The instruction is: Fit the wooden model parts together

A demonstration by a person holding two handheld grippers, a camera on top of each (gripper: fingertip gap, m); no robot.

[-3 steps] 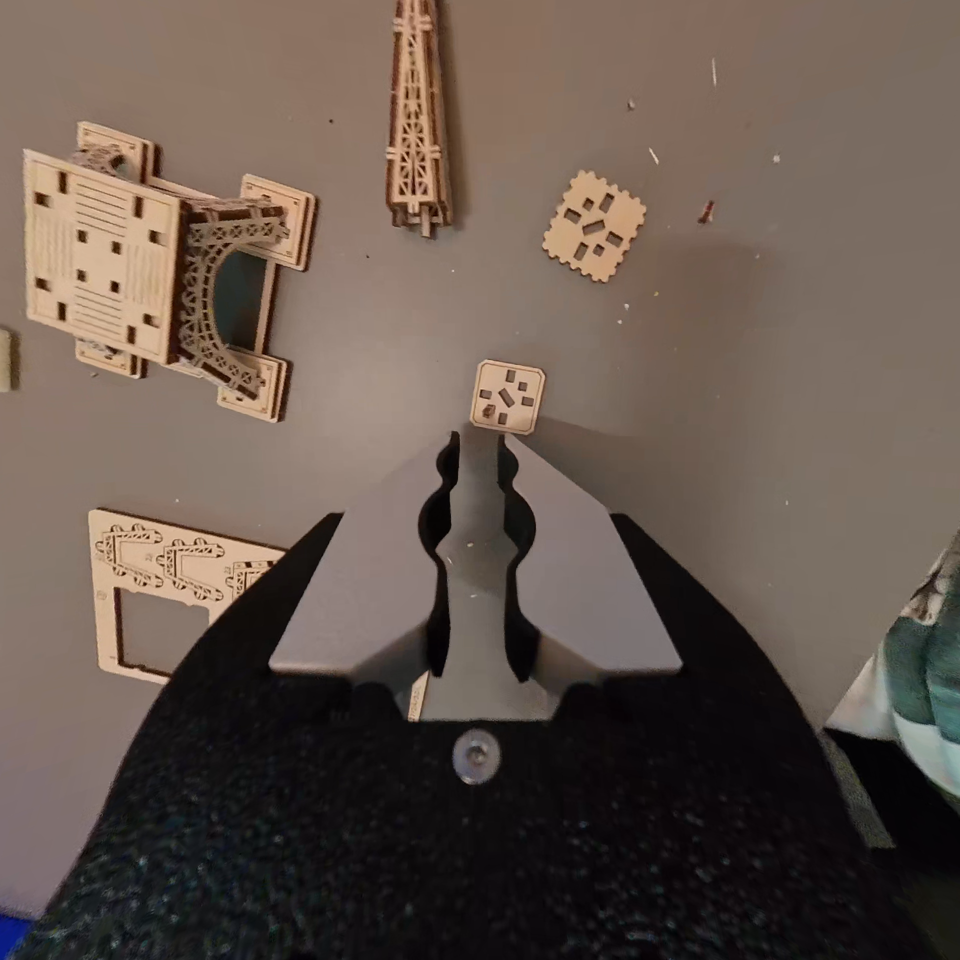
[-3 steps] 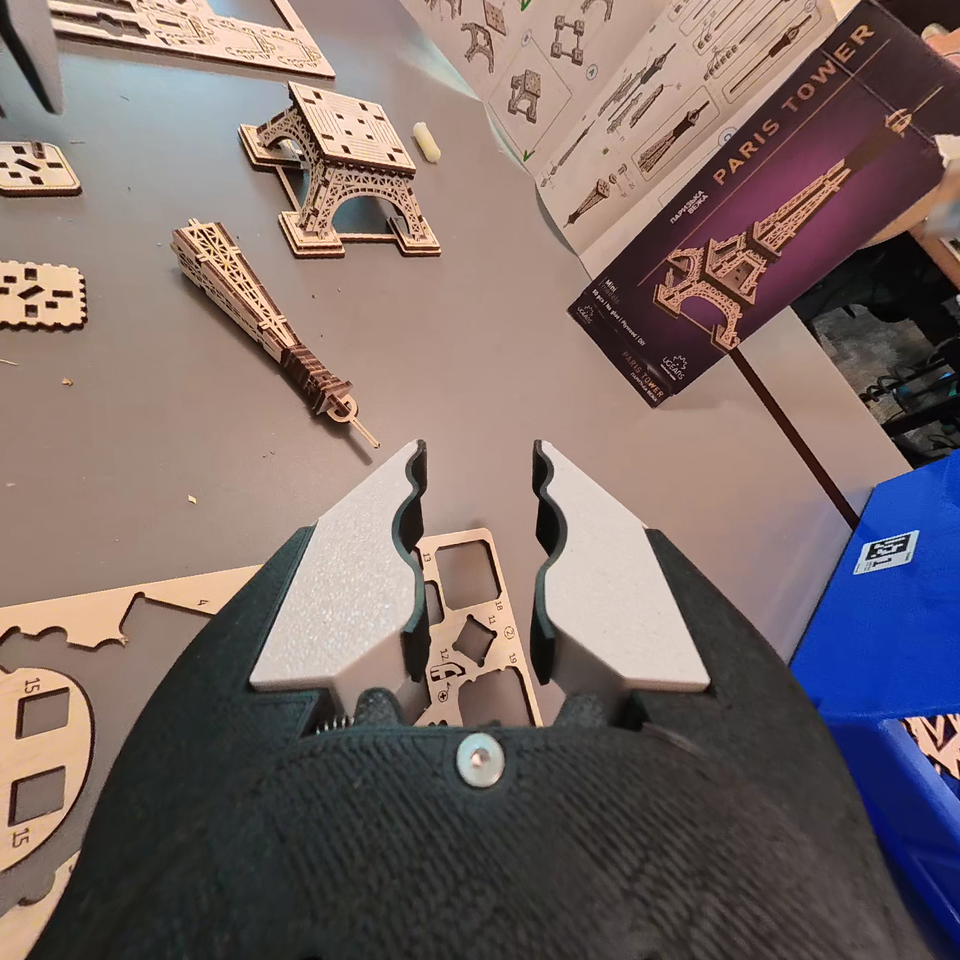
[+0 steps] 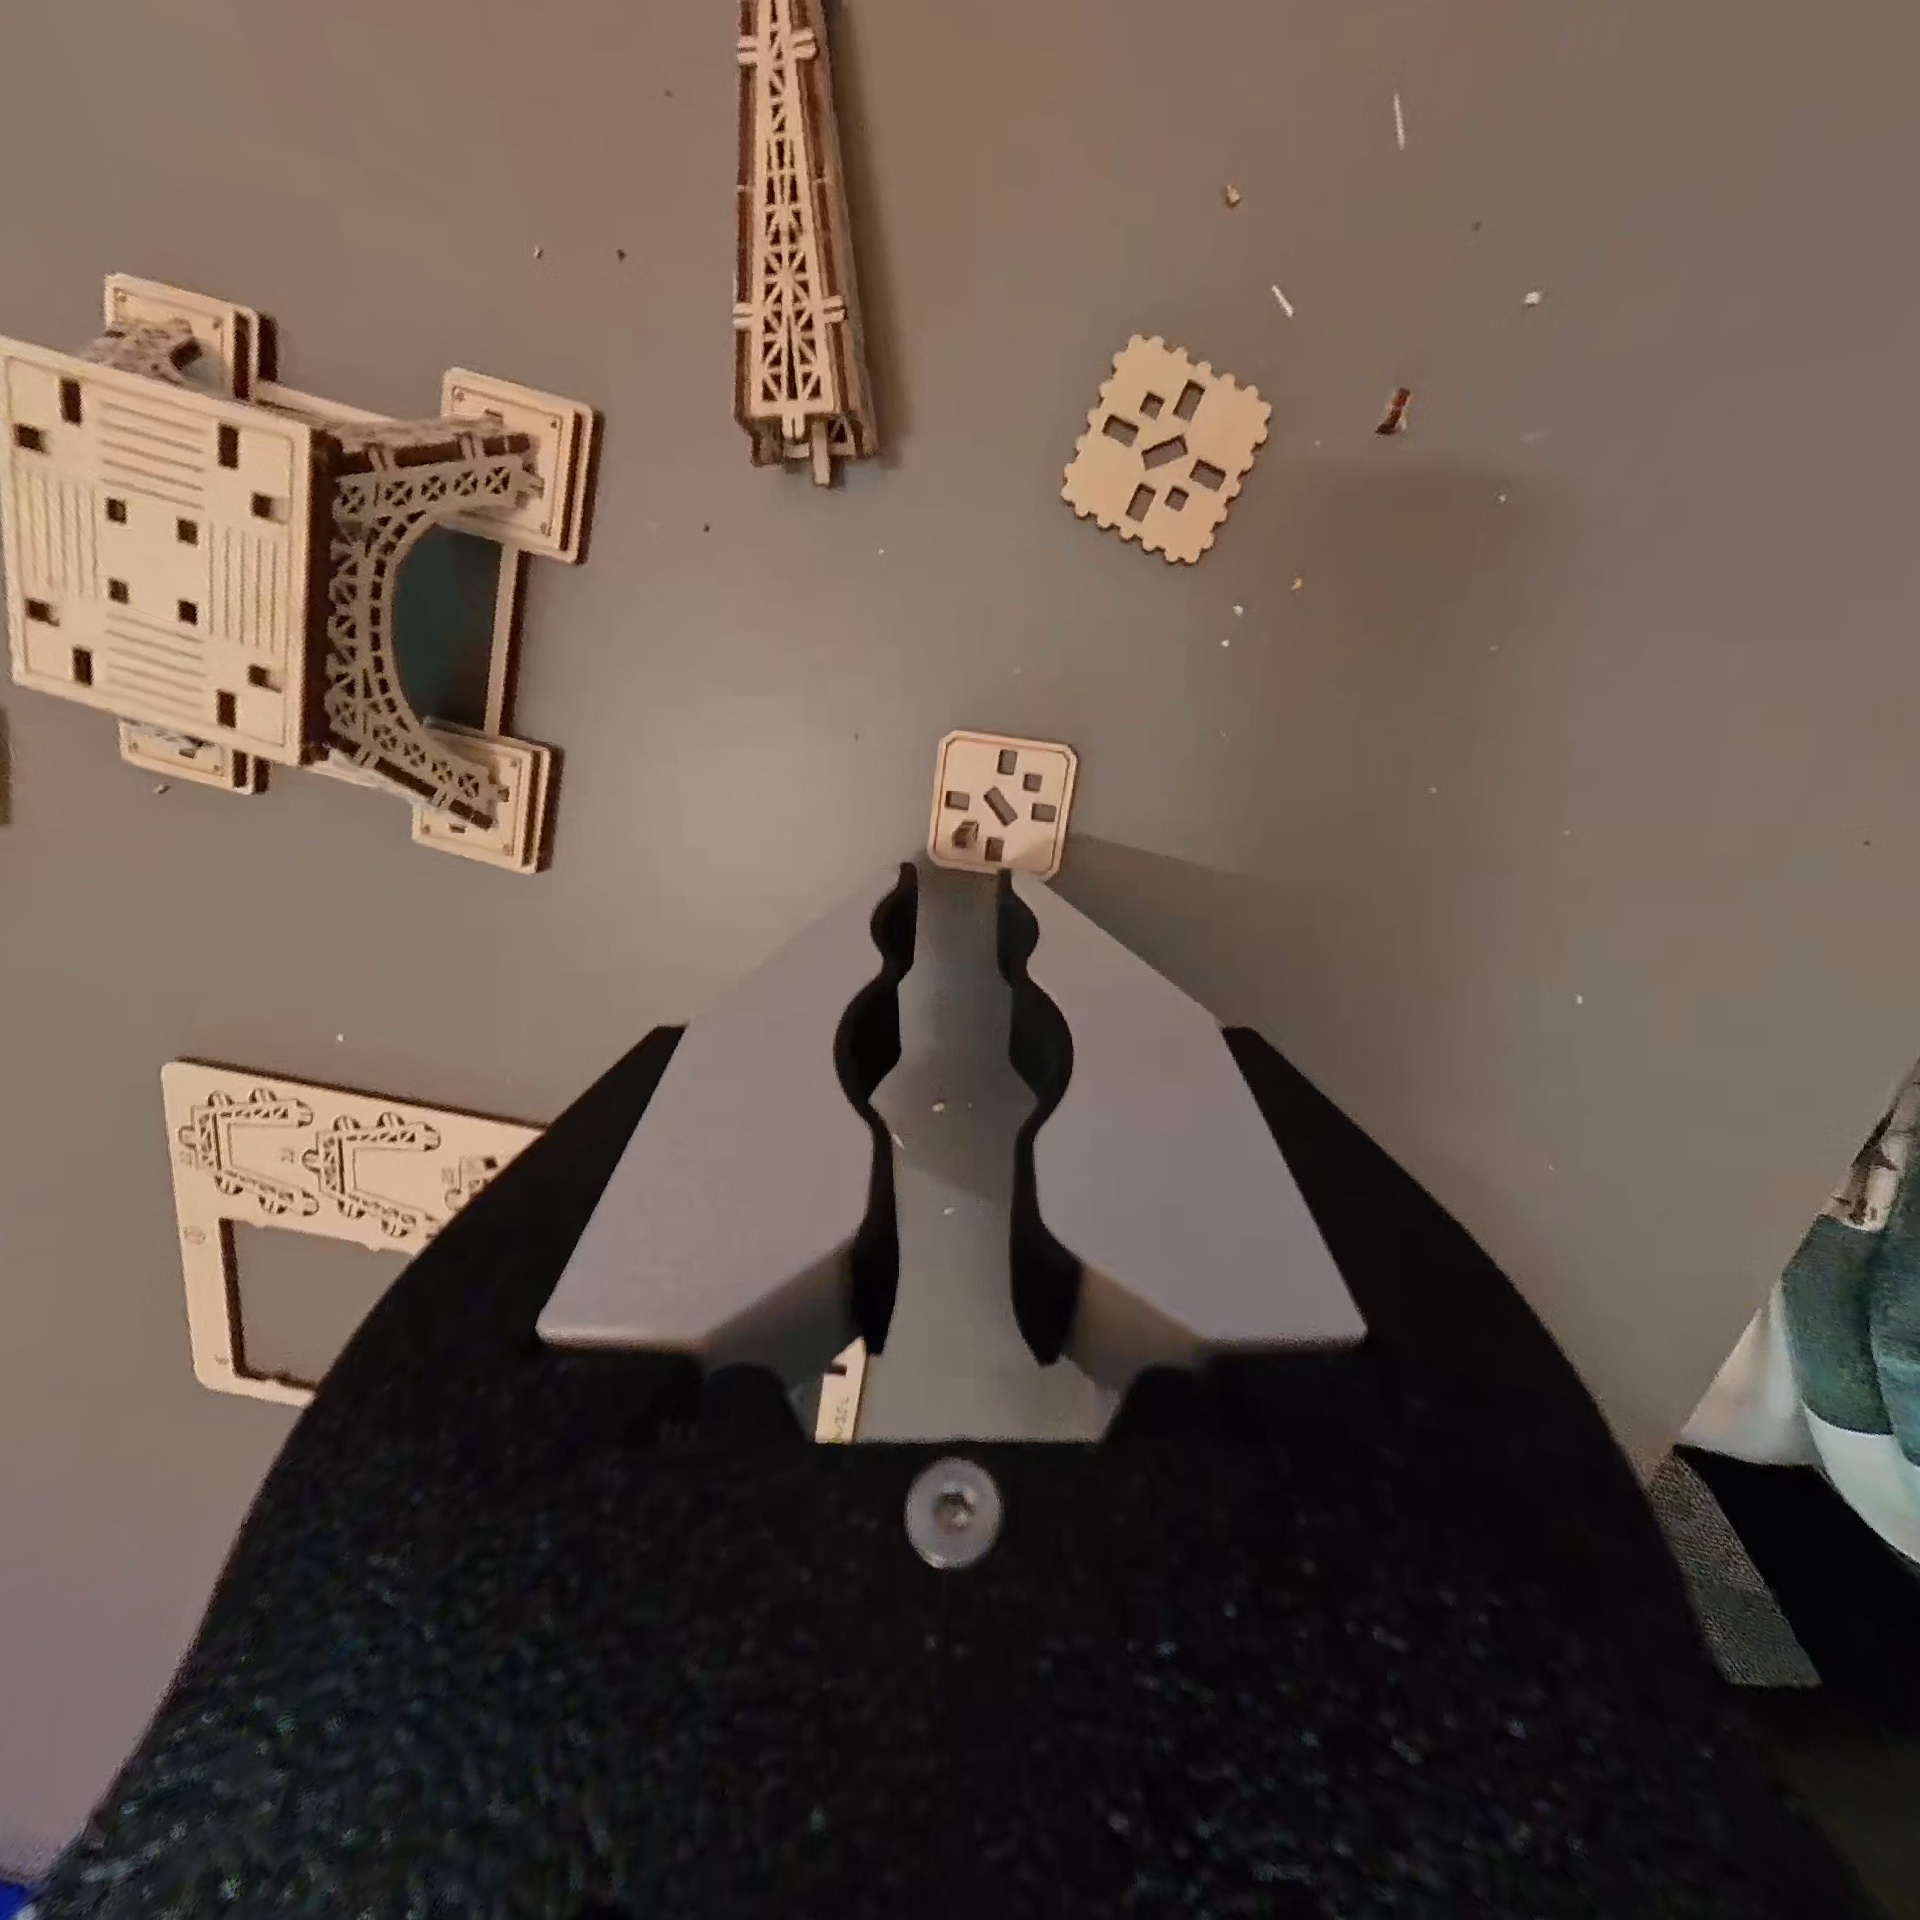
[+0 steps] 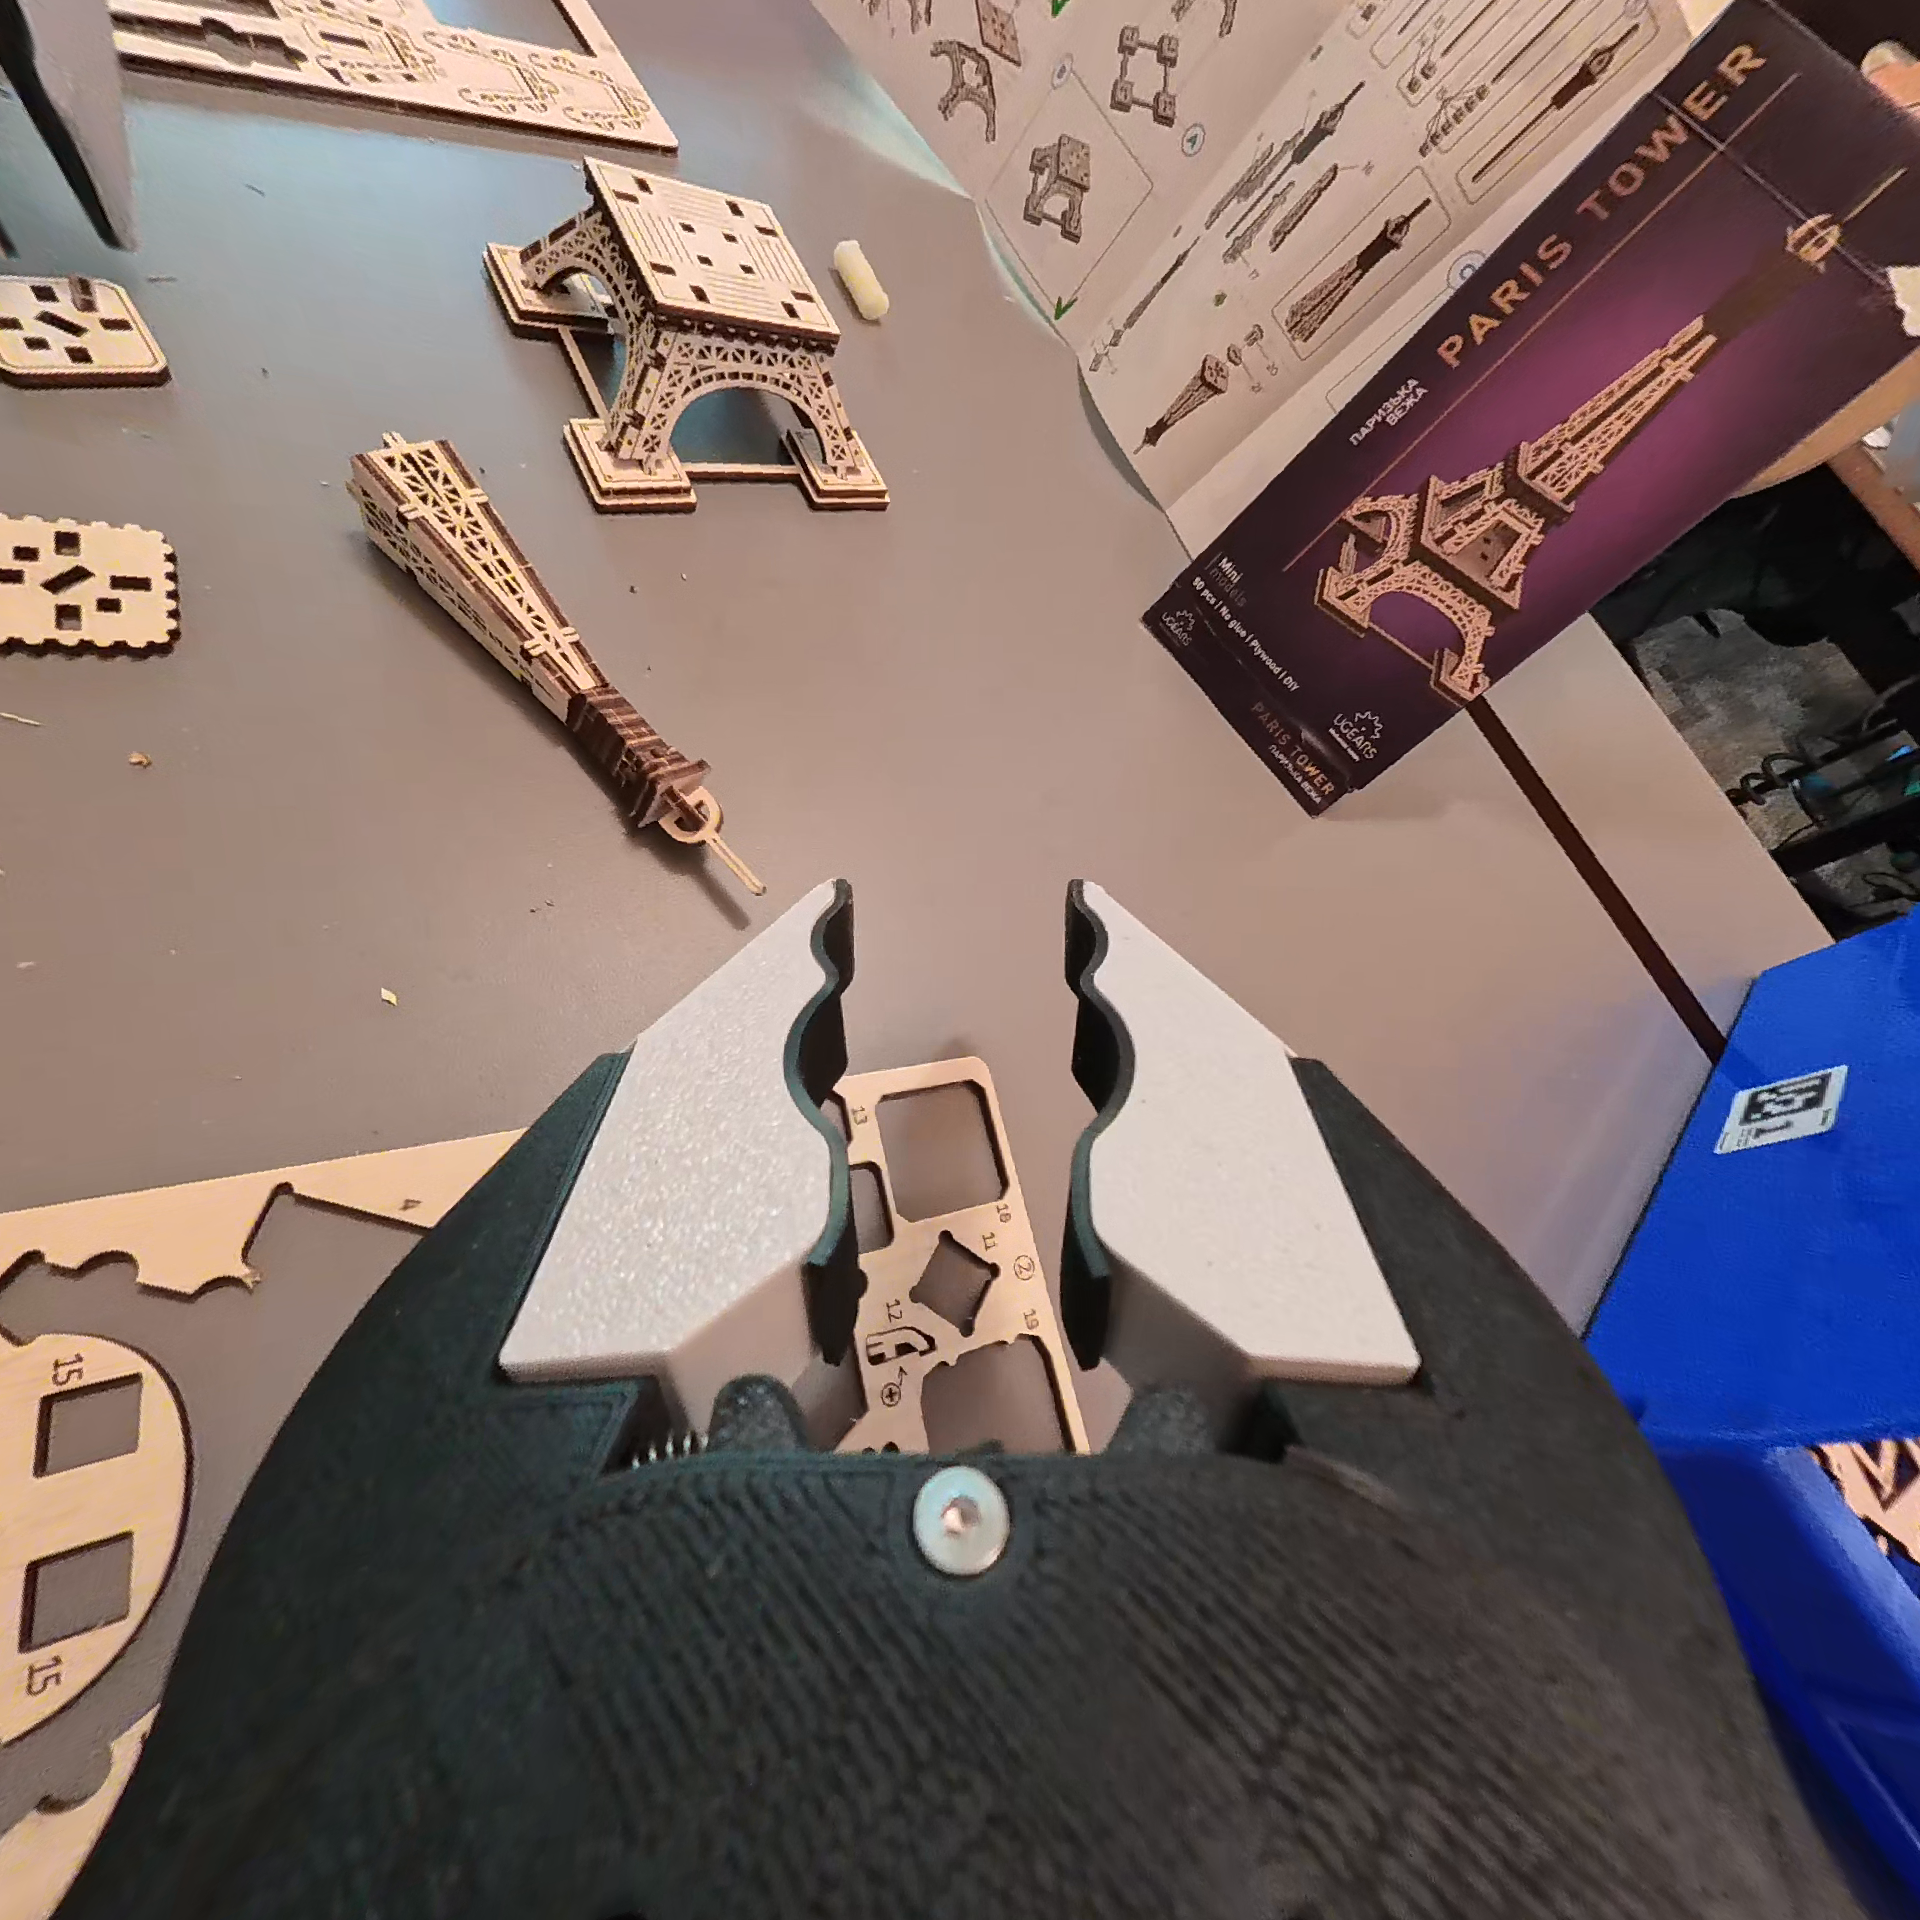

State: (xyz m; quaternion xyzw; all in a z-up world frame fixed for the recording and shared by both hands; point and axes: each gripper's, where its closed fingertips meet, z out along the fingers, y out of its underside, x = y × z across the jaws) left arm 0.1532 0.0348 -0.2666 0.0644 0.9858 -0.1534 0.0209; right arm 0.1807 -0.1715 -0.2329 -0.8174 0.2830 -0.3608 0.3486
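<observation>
So the left gripper (image 3: 958,871) is hovering over the grey table (image 3: 1558,831) with its fingers only a narrow gap apart and nothing between them, tips sitting just short of the small square plate (image 3: 1004,802), and I can't tell if they're touching it. A bigger notched plate (image 3: 1168,449) is lying further out to the right, the spire piece (image 3: 795,260) is resting on its side straight ahead, and the arched tower base (image 3: 301,566) is standing off to the left. The right gripper (image 4: 961,904) is spread wide open and gripping nothing, hanging over a punched-out wooden sheet (image 4: 961,1247). The box (image 4: 1538,436) and the instruction sheet (image 4: 1247,156) are leaning at the far right.
</observation>
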